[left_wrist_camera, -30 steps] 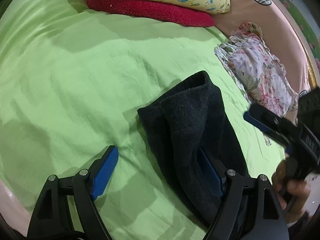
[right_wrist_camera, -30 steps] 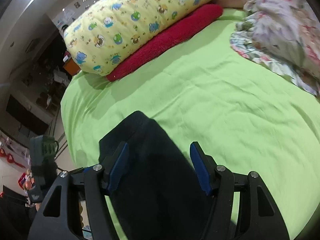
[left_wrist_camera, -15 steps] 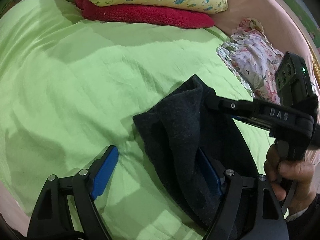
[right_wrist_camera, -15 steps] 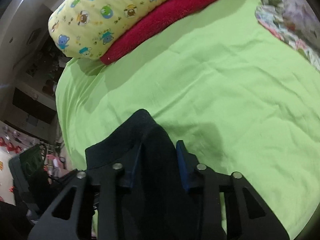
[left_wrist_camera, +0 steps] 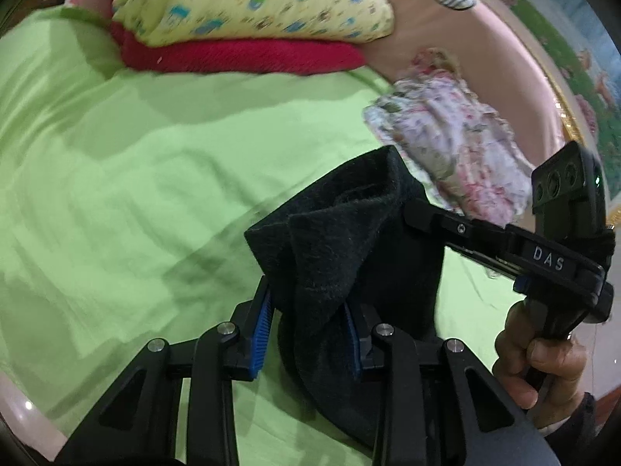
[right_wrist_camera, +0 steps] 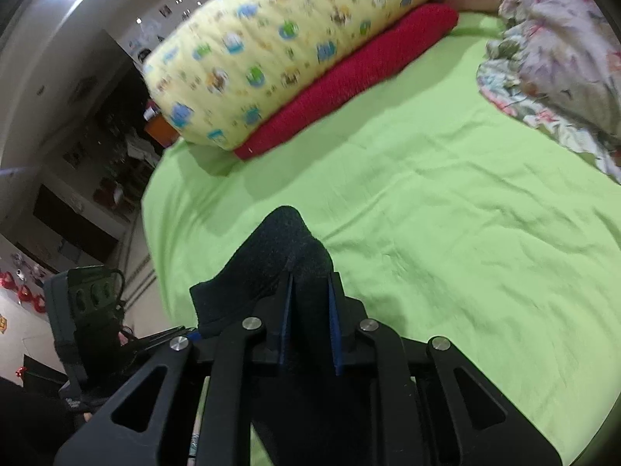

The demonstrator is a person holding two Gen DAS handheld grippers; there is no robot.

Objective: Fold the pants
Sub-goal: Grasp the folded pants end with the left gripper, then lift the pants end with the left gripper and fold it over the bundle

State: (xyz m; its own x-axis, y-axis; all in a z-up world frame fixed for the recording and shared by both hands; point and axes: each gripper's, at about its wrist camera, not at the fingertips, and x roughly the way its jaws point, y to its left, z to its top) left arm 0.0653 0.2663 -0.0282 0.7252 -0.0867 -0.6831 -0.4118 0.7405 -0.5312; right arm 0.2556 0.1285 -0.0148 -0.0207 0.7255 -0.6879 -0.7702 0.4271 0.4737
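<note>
Black pants [left_wrist_camera: 349, 240] lie bunched on the green sheet [left_wrist_camera: 136, 178], their near end raised between both grippers. My left gripper [left_wrist_camera: 306, 322] is closing, and its blue pads [left_wrist_camera: 262, 320] pinch a thick fold at the left side of the cloth. My right gripper [right_wrist_camera: 309, 303] is closing too, with a narrow fold of the pants [right_wrist_camera: 271, 248] pressed between its pads. In the left wrist view the right gripper [left_wrist_camera: 415, 209] bites the cloth's right edge, with a hand [left_wrist_camera: 543, 365] on its handle.
A yellow patterned pillow [left_wrist_camera: 252, 4] rests on a red blanket [left_wrist_camera: 240, 56] at the far end of the bed. A floral cloth [left_wrist_camera: 454, 147] lies at the right. The pink bed edge [left_wrist_camera: 15, 400] curves at the near left. Dark room furniture [right_wrist_camera: 77, 178] stands beyond the bed's left side.
Both grippers went from wide open to closed on the pants. The right gripper came in onto the cloth's right edge. The near end has lifted and bunched off the sheet.
</note>
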